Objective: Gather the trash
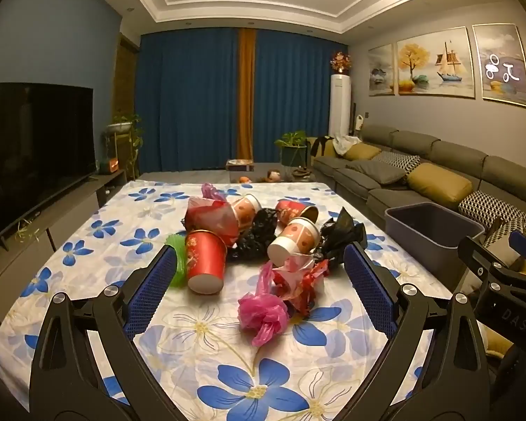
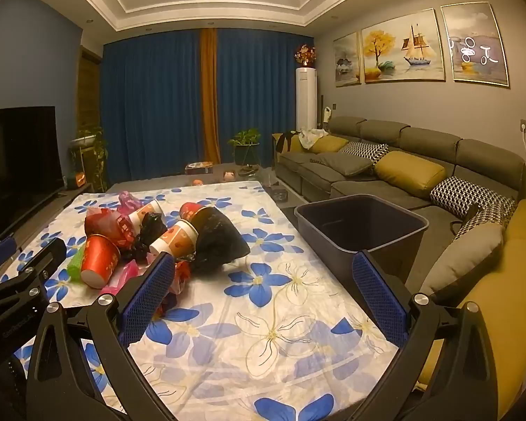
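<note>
**Trash heaped mid-desk, both tongs wide and empty**

Desk (image 2: 280,315): covered by a white cloth with blue flowers. Grey bin (image 2: 361,224): stands off the desk's right edge, beside the sofa (image 2: 403,161); nothing visible inside it.

Trash pile (image 1: 256,238): near the desk's centre, slightly toward the left edge. Contents, large to small: black bag (image 2: 221,242) on the bin side; red cup (image 1: 205,263) on its side, base toward the near edge; white-and-orange cup (image 1: 292,240), also tipped; pink bag (image 1: 263,312), nearest the near edge, apart from the heap.

Left tongs (image 1: 259,287): spread wide, holding nothing, above the pile's near end. Right tongs (image 2: 263,298): spread wide, empty, over bare cloth between pile and bin.
</note>
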`<state>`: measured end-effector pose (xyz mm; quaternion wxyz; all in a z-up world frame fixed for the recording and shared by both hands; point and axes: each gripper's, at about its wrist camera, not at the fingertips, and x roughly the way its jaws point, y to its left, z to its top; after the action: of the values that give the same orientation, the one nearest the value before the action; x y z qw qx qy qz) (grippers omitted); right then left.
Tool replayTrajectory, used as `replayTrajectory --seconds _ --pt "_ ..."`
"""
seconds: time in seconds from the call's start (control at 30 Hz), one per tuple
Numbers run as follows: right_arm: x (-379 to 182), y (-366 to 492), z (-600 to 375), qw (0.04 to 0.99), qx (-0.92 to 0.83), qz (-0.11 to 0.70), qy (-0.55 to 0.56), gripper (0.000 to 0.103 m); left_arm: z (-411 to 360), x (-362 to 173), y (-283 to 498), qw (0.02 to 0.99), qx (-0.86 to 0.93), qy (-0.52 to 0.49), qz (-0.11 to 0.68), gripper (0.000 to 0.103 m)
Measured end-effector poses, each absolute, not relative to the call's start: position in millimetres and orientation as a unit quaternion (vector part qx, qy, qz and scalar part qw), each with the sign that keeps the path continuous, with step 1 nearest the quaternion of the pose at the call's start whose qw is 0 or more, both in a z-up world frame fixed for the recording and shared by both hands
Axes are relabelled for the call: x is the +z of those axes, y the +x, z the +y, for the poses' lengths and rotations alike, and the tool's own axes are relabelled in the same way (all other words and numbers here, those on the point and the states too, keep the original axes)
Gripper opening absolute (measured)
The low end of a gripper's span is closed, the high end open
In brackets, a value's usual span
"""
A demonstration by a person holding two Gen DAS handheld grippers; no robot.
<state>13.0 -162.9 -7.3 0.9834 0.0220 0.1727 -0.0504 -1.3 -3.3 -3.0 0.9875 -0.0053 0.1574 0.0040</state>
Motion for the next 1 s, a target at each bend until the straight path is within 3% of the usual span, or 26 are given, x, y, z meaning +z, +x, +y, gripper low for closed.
replayTrajectory --seconds 1.0 --pt "-10 19 -173 0.984 -0.048 0.171 0.029 0.098 -3 -13 11 0.987 0.009 -0.011 0.162 0.094"
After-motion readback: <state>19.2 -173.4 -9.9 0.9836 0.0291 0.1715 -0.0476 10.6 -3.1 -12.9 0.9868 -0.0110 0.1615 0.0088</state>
